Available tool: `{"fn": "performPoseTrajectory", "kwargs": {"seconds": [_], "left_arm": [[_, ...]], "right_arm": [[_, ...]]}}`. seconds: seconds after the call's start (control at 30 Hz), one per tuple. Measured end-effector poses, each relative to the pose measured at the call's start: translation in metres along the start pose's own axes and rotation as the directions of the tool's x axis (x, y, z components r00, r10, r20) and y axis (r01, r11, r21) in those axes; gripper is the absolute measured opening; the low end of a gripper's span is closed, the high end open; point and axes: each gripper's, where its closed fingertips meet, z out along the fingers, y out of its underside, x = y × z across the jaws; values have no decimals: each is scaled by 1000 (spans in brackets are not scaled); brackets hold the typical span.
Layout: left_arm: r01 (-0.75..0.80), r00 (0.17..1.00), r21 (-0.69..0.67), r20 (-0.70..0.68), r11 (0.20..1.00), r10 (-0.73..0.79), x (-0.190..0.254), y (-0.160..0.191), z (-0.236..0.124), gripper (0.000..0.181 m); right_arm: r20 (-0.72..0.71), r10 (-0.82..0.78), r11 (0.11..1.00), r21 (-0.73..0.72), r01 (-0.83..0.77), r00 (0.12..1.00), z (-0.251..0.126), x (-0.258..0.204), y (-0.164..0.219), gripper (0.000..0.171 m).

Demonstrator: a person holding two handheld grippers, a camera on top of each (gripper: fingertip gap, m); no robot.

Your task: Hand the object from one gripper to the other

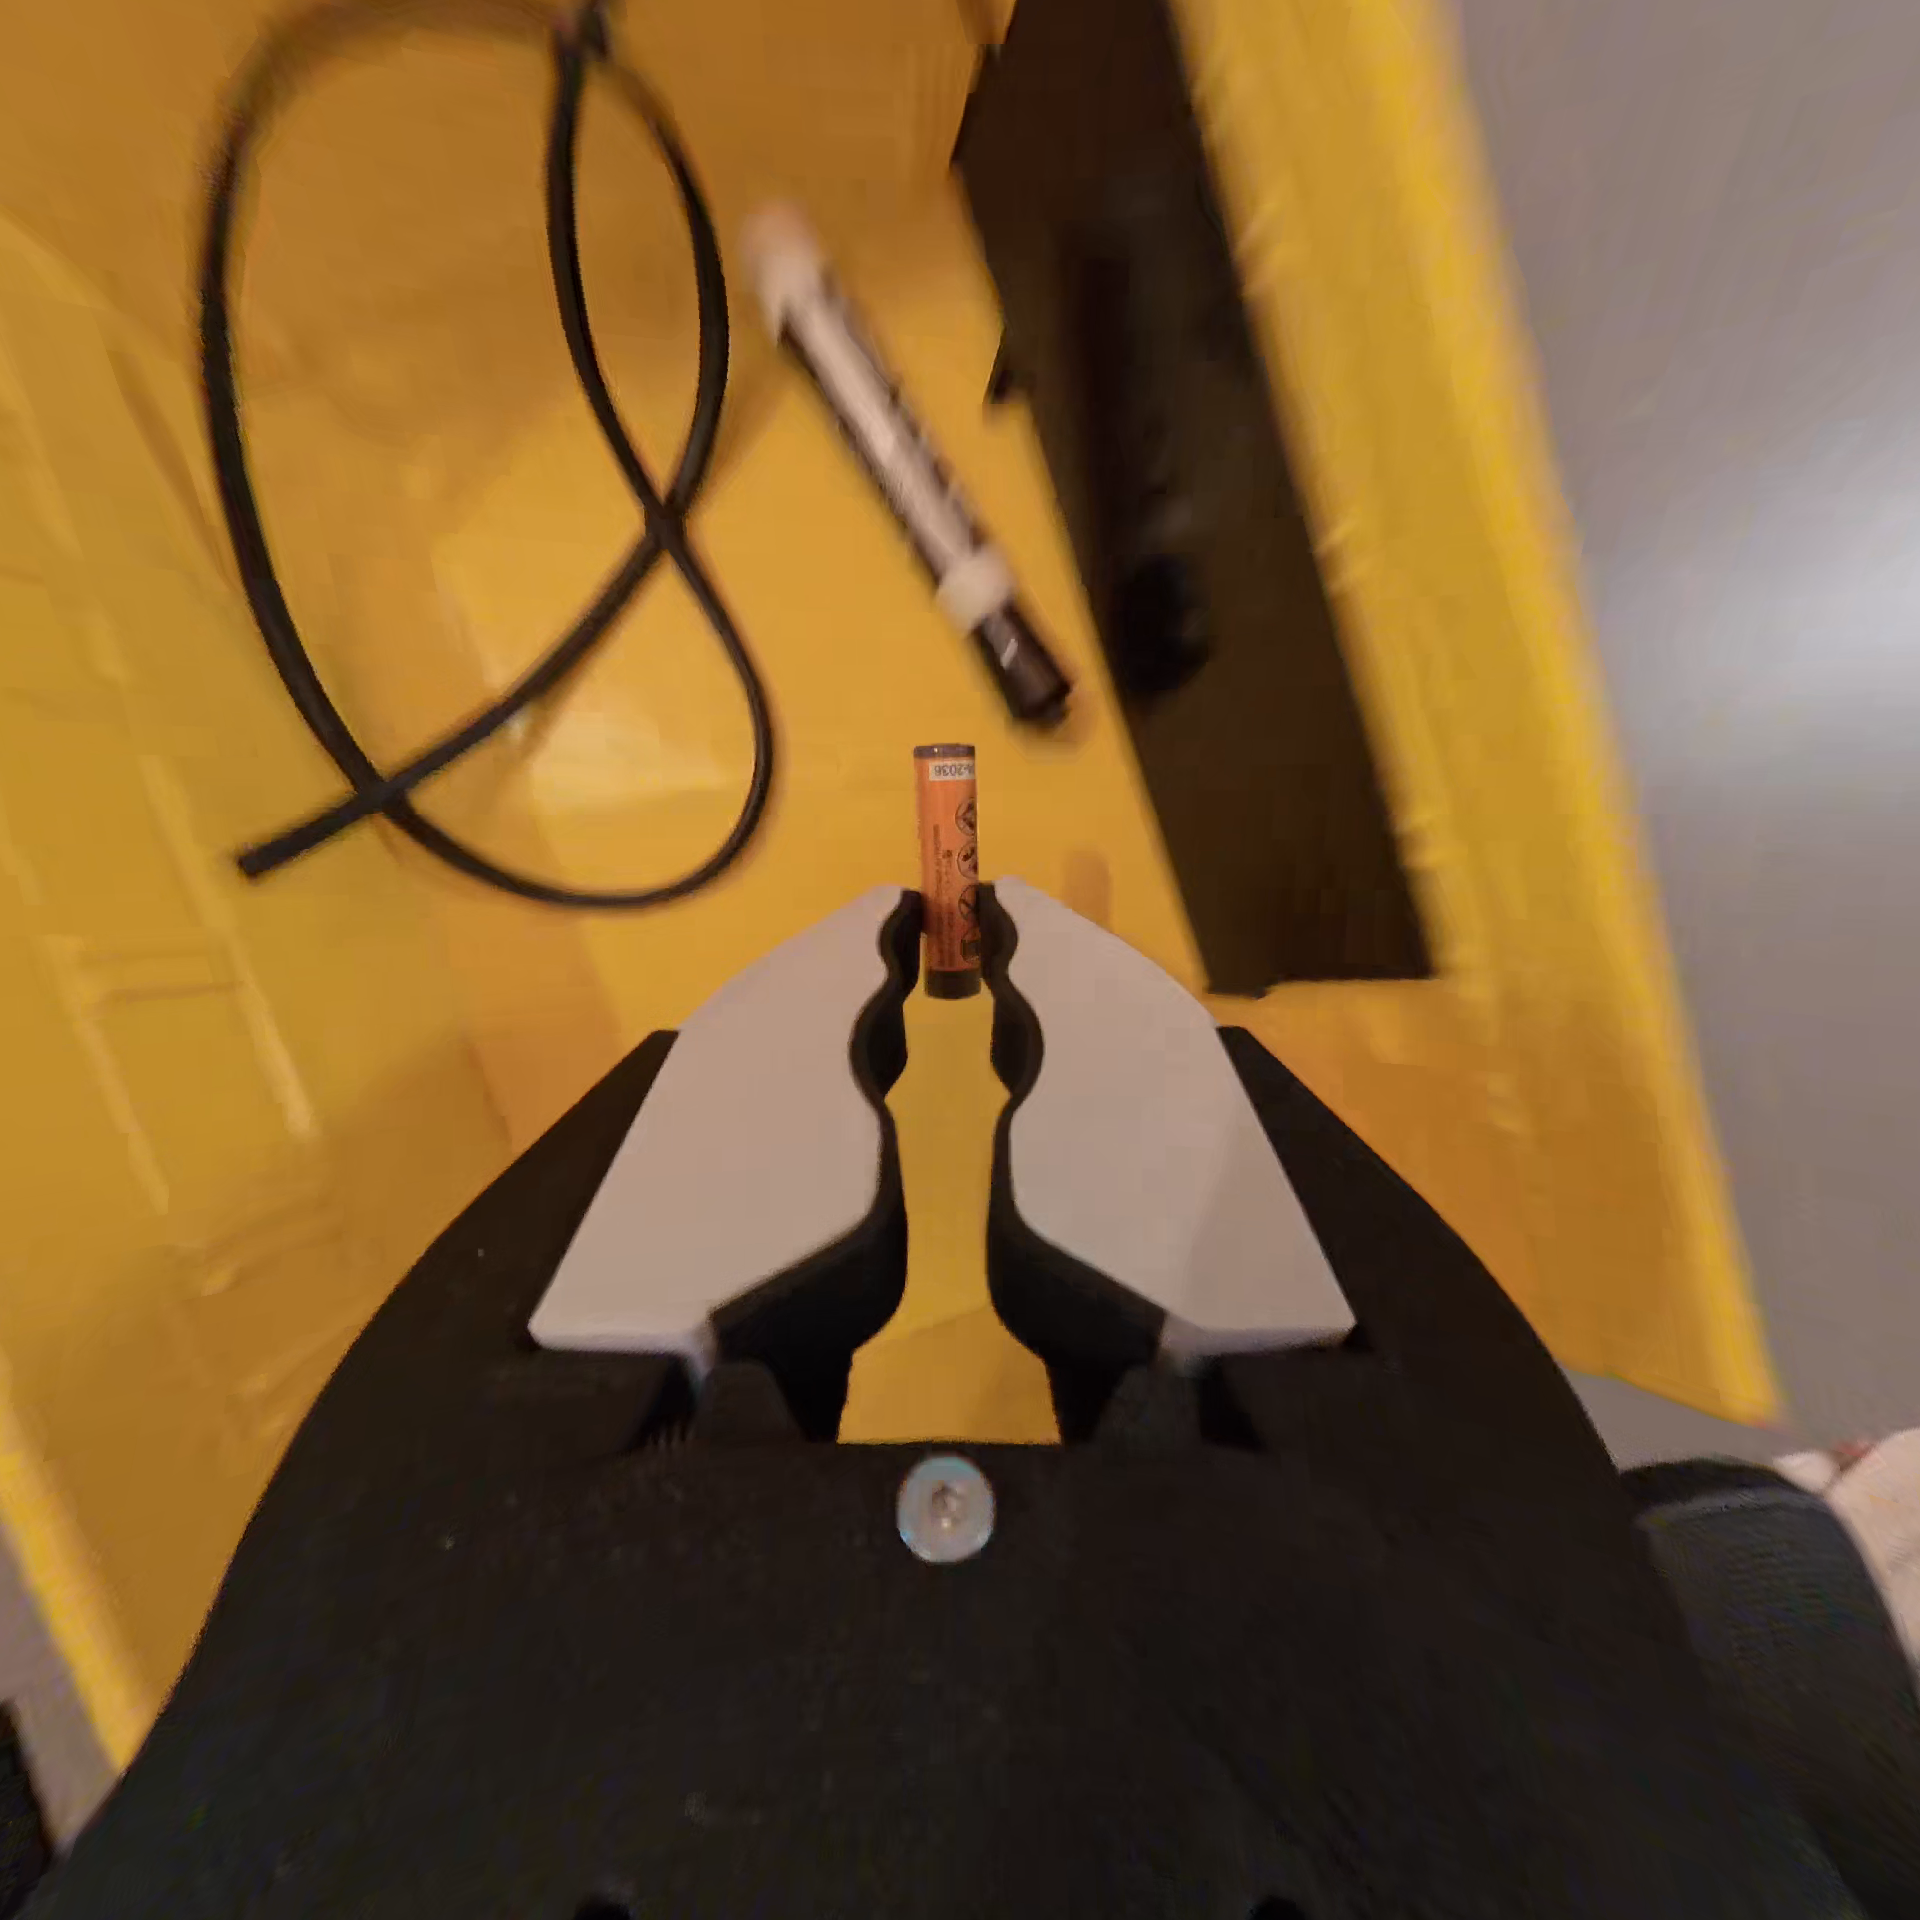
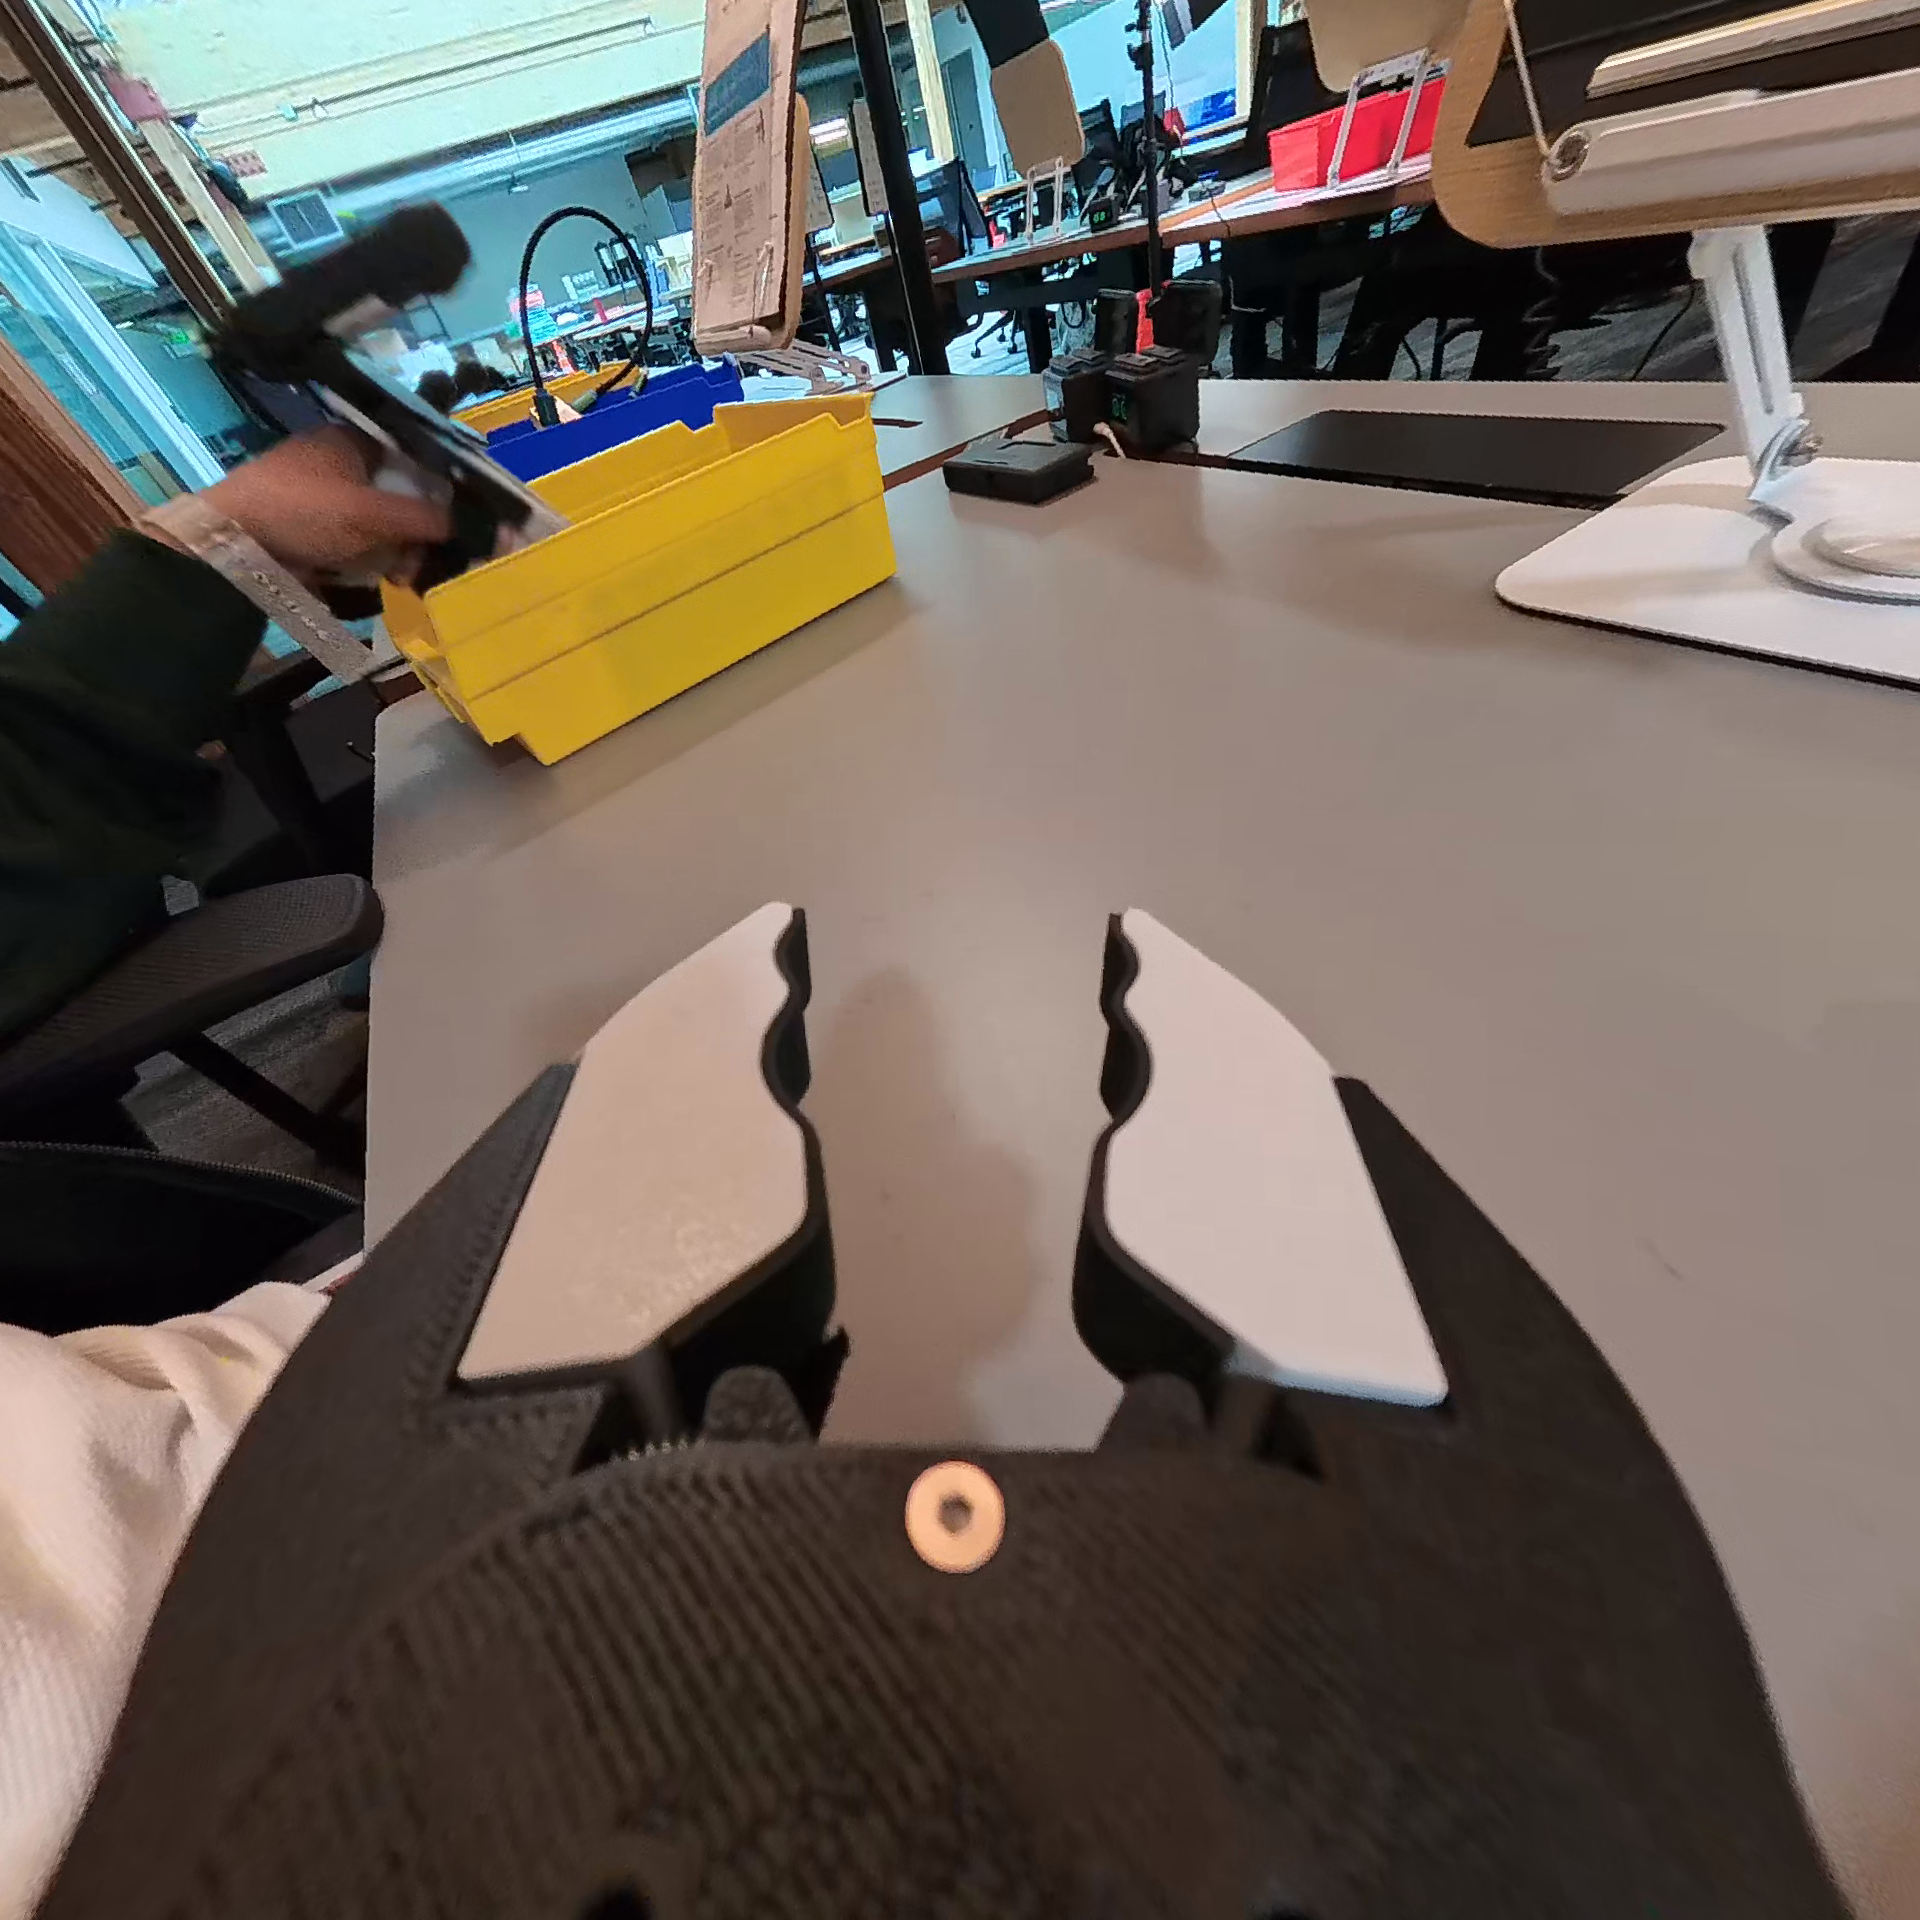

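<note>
In the left wrist view my left gripper [image 1: 945,904] is shut on a small orange and black battery [image 1: 943,831]. It holds the battery upright between its fingertips, above the floor of a yellow bin [image 1: 416,1039]. In the right wrist view my right gripper [image 2: 956,935] is open and empty, low over the grey table [image 2: 1351,831]. The left gripper [image 2: 457,478] shows there too, blurred, held by a hand at the near end of the yellow bin [image 2: 665,592], far to the left.
In the bin lie a black zip tie [image 1: 665,520], a black and white marker [image 1: 914,457] and a dark flat block [image 1: 1164,499]. A blue bin [image 2: 623,416], chargers [image 2: 1122,405], a small black box [image 2: 1018,468] and a white monitor stand [image 2: 1714,582] are on the table. The gap from one gripper's tips to the other's is roughly 45 cm. My left gripper is the nearer one to the black zip tie [image 1: 665,520]: about 11 cm, against 55 cm.
</note>
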Motion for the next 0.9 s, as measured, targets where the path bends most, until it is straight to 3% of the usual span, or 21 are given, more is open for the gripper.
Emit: {"fn": "performPoseTrajectory", "kwargs": {"seconds": [0.07, 0.13, 0.2, 0.27, 0.37, 0.47, 0.5, 0.63, 0.77, 0.9], "left_arm": [[2, 997, 194, -80, 981, 14, 23, -34, -29, 12], [-6, 969, 432, -221, 902, 113, 70, -74, -71, 12], [25, 890, 637, -366, 771, 273, 134, -105, -120, 11], [105, 759, 752, -483, 651, 435, 205, -116, -157, 11], [255, 534, 744, -641, 618, 551, 308, -99, -164, 10], [299, 429, 697, -708, 652, 560, 384, -70, -129, 11], [307, 427, 699, -707, 646, 563, 399, -61, -115, 11], [250, 387, 696, -709, 673, 589, 432, -26, -75, 10], [235, 337, 683, -725, 691, 601, 443, -15, -53, 9], [297, 261, 630, -777, 718, 573, 446, -14, -57, 9]], "right_arm": [[-5, -6, 1000, 0, 6, 1000, 0, 1, 0, 53], [-35, -32, 999, 20, 33, 999, 0, 1, -5, 53], [-34, -37, 997, 69, 39, 999, 1, -8, -18, 54], [-30, -52, 990, 130, 55, 998, -1, -24, -32, 55], [-5, -53, 976, 209, 53, 999, -7, -49, -39, 56], [110, -73, 977, 206, 49, 991, -17, -76, -38, 59], [137, -91, 978, 201, 62, 986, -21, -82, -39, 58], [250, -83, 965, 260, 16, 965, -37, -91, -43, 55], [332, -42, 963, 265, -51, 943, -35, -85, -45, 49], [345, -85, 961, 276, -14, 935, -31, -90, -46, 40]]}}
